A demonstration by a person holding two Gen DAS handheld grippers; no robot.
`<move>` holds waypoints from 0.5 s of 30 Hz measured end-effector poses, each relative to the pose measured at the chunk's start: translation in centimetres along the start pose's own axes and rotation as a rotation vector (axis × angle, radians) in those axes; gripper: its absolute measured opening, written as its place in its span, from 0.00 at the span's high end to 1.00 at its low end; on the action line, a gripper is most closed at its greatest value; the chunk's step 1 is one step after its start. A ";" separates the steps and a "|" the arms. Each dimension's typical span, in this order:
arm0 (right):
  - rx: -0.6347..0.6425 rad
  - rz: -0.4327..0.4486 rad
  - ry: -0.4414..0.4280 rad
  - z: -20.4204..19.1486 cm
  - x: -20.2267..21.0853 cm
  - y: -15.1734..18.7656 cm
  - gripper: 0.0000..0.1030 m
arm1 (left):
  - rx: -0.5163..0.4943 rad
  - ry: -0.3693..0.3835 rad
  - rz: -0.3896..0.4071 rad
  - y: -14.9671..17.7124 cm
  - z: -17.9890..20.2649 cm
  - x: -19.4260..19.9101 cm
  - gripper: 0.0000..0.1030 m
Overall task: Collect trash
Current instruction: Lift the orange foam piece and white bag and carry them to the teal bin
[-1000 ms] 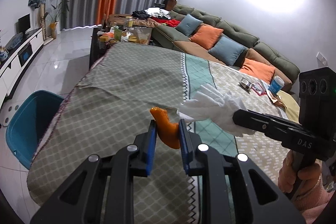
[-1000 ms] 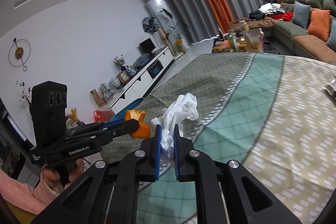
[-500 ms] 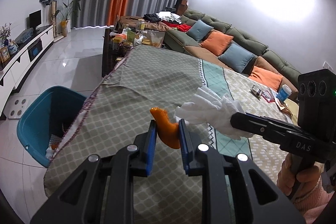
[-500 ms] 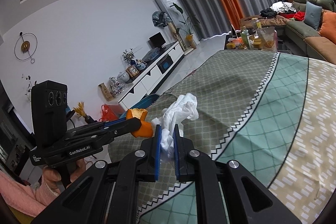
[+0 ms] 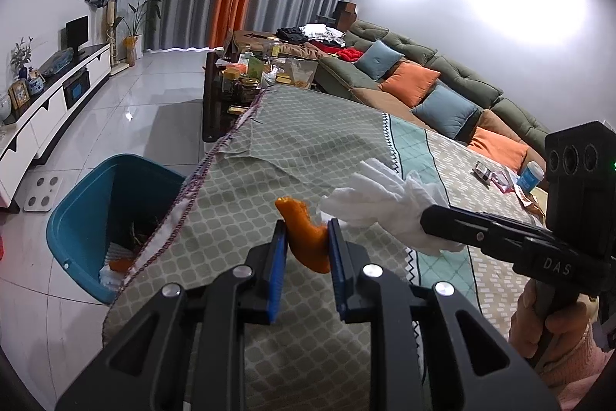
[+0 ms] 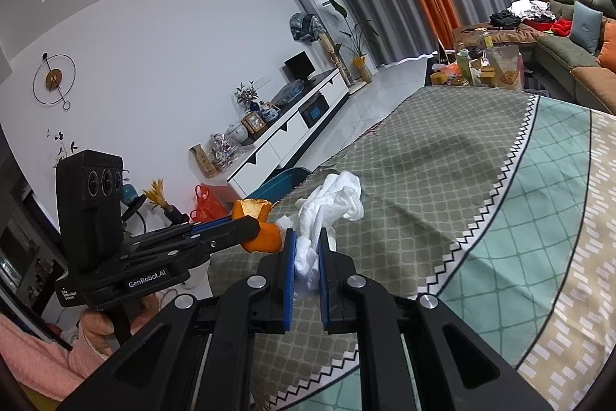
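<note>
Curling upward between blue pads of left claw (image 5: 306,237): orange peel (image 5: 304,237), ragged tip pointing toward 11 o'clock. Bunching just beside it at 3 o'clock: crumpled white tissue (image 5: 389,203). Sitting on floor at 9 o'clock: teal bin (image 5: 77,210), holding scraps.

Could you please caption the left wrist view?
Left gripper clamps orange peel above the tablecloth, blue bin alongside.

Two claws, one orange peel (image 5: 306,237), one tissue wad (image 5: 389,203), one bin (image 5: 81,214).
</note>
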State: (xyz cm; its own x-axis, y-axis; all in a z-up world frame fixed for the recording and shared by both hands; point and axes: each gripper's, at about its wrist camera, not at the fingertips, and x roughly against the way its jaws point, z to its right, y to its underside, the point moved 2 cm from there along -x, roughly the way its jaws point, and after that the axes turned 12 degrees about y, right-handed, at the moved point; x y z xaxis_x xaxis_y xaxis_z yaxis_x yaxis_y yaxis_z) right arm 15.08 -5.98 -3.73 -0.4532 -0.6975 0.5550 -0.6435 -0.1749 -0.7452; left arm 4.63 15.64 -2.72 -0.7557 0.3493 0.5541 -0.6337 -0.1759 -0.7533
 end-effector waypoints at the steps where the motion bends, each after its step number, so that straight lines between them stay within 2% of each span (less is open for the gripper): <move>1: 0.002 -0.001 -0.002 -0.1 -0.1 0.0 0.90 | 0.002 -0.004 0.002 0.0 -0.1 0.1 0.79; 15: 0.041 -0.025 -0.039 -2.3 -2.5 -1.1 0.90 | 0.014 -0.049 0.025 -0.4 -2.3 1.6 0.79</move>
State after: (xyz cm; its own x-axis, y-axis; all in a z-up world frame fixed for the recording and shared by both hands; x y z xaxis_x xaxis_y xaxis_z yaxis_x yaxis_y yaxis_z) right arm 15.48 -2.44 -3.44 -0.4122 -0.7188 0.5598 -0.6284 -0.2206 -0.7460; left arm 4.07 18.33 -2.36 -0.7786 0.2987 0.5519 -0.6162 -0.1970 -0.7626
